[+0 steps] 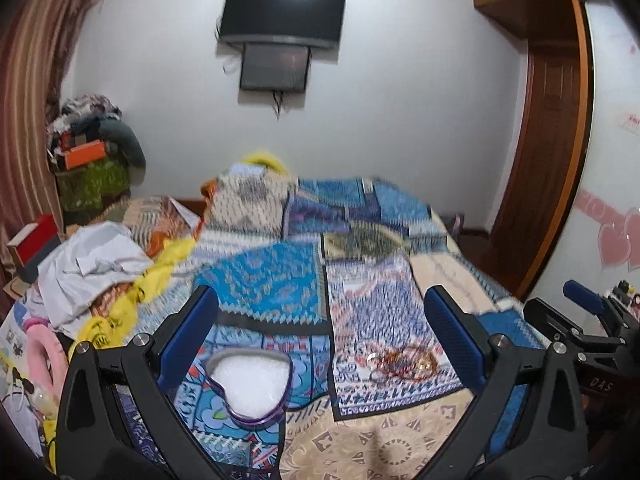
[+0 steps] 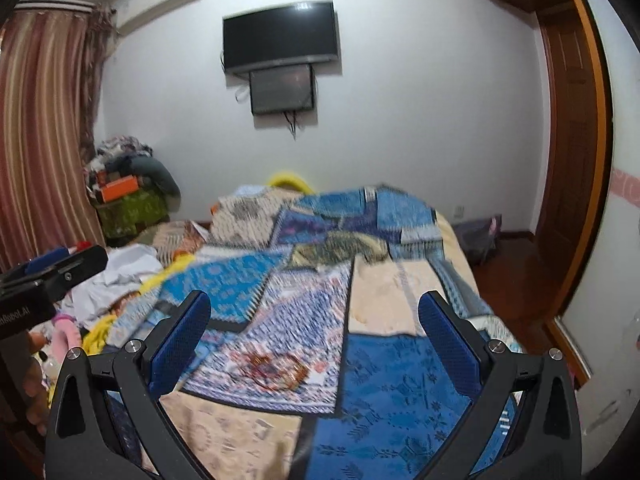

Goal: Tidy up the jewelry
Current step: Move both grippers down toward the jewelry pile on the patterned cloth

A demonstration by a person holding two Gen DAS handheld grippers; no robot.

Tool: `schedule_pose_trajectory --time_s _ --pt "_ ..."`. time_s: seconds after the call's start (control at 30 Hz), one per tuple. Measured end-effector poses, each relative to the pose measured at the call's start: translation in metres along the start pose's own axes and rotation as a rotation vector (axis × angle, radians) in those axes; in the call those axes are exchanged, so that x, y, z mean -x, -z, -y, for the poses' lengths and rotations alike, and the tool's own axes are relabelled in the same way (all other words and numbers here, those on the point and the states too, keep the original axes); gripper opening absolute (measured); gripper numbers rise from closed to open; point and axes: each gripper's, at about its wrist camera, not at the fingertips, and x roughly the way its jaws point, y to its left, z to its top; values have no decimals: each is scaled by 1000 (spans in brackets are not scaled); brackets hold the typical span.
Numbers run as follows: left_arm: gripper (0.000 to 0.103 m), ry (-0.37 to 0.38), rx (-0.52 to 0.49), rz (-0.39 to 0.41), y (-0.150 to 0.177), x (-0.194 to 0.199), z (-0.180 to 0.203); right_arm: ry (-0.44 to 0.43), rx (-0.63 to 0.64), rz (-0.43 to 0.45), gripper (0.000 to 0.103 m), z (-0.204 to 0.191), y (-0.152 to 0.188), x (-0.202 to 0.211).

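A purple heart-shaped box (image 1: 250, 386) with white padding lies open on the patchwork bedspread (image 1: 360, 264), low between my left fingers and nearer the left one. A small pile of gold and red bangles and rings (image 1: 404, 362) lies to its right on the blue-and-white patch. My left gripper (image 1: 320, 312) is open and empty, held above both. In the right wrist view the jewelry pile (image 2: 276, 366) is blurred, ahead and left of centre. My right gripper (image 2: 316, 316) is open and empty above the bed (image 2: 400, 360). The box is hidden in that view.
Crumpled white cloth (image 1: 92, 264) and yellow fabric (image 1: 140, 292) lie on the bed's left side, with a pink ring-shaped item (image 1: 44, 352) nearby. A clothes pile (image 1: 92, 140) stands in the back left corner. A wooden door (image 2: 572, 160) is at the right.
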Motion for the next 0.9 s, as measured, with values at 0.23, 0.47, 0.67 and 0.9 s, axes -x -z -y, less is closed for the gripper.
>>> schedule_pose_trajectory --time_s 0.23,0.47,0.67,0.9 --pt "103 35 -43 -187 31 -56 12 -13 -14 -159 103 18 19 -34" --pt "88 118 -80 -358 64 -94 28 -57 -25 -248 99 25 34 -56" --pt "73 162 -84 -431 80 -113 34 -127 -48 -314 80 29 41 -73" --pt "48 195 -100 -446 84 -120 37 -188 -38 -343 60 20 40 -85"
